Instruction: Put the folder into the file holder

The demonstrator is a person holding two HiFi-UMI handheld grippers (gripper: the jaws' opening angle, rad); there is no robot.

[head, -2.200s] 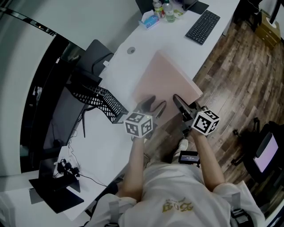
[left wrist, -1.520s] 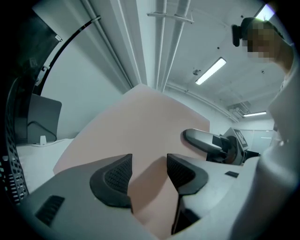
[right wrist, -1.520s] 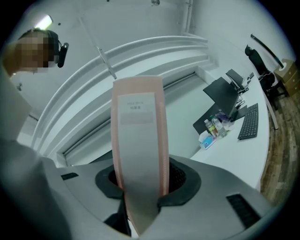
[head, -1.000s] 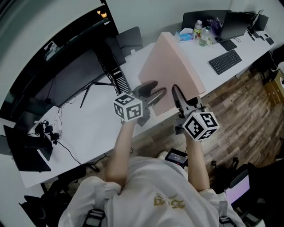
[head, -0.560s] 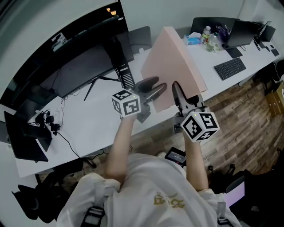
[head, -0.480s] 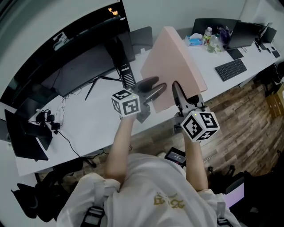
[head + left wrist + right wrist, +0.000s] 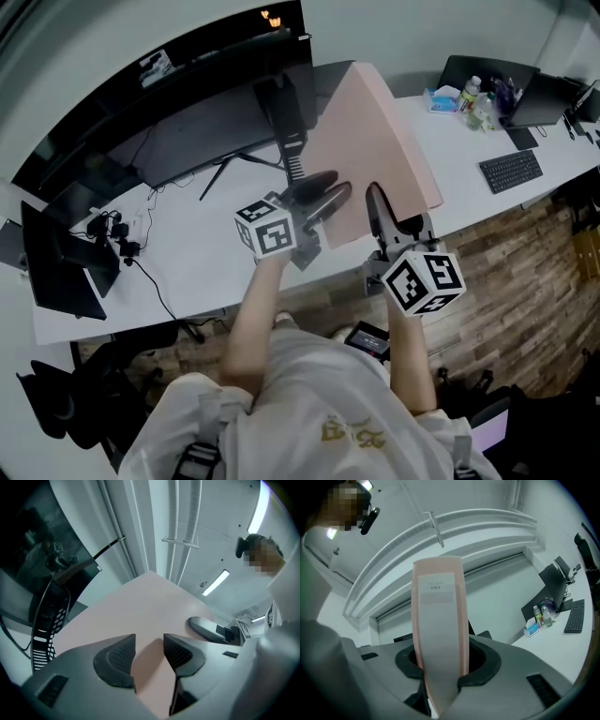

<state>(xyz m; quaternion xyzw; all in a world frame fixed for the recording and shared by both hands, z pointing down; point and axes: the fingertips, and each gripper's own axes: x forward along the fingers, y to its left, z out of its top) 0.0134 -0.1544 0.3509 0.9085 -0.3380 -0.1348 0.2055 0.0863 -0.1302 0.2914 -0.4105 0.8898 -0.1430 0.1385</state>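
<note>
Now raised off the desk (image 7: 206,253), the pink folder (image 7: 370,141) hangs near the mesh file holder (image 7: 292,155), its spine clamped in the right gripper (image 7: 378,199), while the left gripper (image 7: 330,186) is closing its jaws on nothing yet, so insertion looks next.

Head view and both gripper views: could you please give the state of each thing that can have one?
flat pink folder: held up, tilted.
right tool: shut on the folder's spine.
left tool: jaws closing, pads not yet pressing the folder.
black mesh file holder: upright, folder not in it.
</note>
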